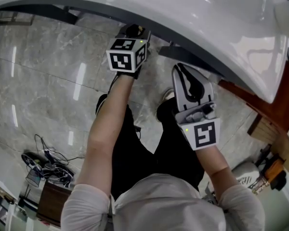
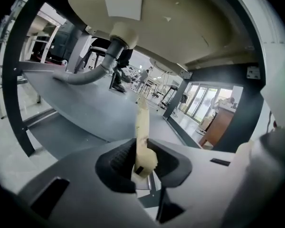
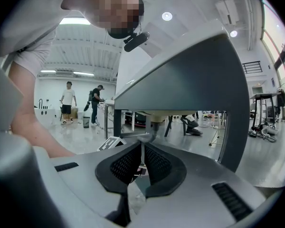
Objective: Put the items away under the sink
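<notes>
Cream stick-shaped item (image 2: 142, 122) is clamped in the left gripper (image 2: 140, 148), pads pressing on its thicker butt end, centre-bottom of the left gripper view; can't tell exactly what it is. Long axis runs along the gripper's own pointing line, with the tip pointing up-frame and away, touching nothing. Target as I read it is the grey shelf (image 2: 80, 103) beneath the sink's basin underside (image 2: 180, 27). It sweeps across the mid-left of that view, ahead of and below the tip, not touching it. Drain pipe (image 2: 113, 53) drops from the basin to the upper left of the tip, apart from it. Dark frame post (image 2: 9, 84) stands at far left, another at right. In the head view the left gripper's nose is tucked under the white sink rim (image 1: 192, 18) at top centre, with only its marker cube (image 1: 126, 56) fully showing, so the left hand is clearly the nearer one. Right gripper (image 1: 183, 71) sits lower right of it, short of the rim. Its jaws are drawn together with just a sliver of light between the pads and nothing I can make out gripped; looks idle. Judgement: next move is a straight push along the item's axis, then a drop so it lands lengthwise on the shelf, entering right of the pipe. Risk is the tip snagging the pipe, or the item pivoting in the pads since it's held near one end only.
</notes>
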`<state>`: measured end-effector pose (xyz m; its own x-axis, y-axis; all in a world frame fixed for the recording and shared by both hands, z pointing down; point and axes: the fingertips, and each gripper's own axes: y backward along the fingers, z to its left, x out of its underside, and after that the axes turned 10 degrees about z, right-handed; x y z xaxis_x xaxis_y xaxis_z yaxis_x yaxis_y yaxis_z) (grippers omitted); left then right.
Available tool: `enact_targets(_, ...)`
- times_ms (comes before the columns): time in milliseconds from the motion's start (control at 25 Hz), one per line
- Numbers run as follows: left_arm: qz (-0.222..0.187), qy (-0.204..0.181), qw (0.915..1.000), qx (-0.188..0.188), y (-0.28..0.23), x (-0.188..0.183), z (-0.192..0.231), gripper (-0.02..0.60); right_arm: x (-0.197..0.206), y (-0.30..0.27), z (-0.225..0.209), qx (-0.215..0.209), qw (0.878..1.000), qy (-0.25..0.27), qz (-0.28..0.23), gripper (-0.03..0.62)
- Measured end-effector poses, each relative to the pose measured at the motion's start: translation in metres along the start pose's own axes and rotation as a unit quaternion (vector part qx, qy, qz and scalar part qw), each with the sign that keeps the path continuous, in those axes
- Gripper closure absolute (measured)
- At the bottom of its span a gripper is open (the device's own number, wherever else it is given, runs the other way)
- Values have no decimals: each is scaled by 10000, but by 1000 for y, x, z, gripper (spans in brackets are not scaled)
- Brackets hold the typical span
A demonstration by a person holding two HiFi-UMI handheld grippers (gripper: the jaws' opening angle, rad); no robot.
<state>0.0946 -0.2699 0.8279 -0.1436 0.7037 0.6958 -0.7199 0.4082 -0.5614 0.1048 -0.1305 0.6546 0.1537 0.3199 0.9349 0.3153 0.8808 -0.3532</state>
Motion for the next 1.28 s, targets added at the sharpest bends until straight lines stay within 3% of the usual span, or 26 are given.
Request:
enact_targets(160,-133,-245,9996,-73,4,-3,-3,430,-2,1,0,-9,10000,24,21,549)
enact_targets(280,-176,-292,9993,-152,10,-1,-2,411,-4,1,2,-35,10000,13,25,549)
enact_targets(480,-355,-298,9986,-257,33,-5,-4,407,-5,3,6,-131,9997,-46,190,549)
enact_targets(800,-218,-294,9976,-595,83,7,-12,407,-24,13,22,-416,9981,-114,440,549)
enact_targets(960,-279,-162,9964,-779,106,8,-18,427,-35,18,34,-621,9964,-71,570,549)
enact_targets(1120,-451,-71,9934,-1056,130,1,-21,539,-53,22,36,-716,9959,-31,545,549)
enact_targets(1280,-468,-25,9917,-1199,150,-8,-25,566,-73,27,37,-746,9958,-58,523,549)
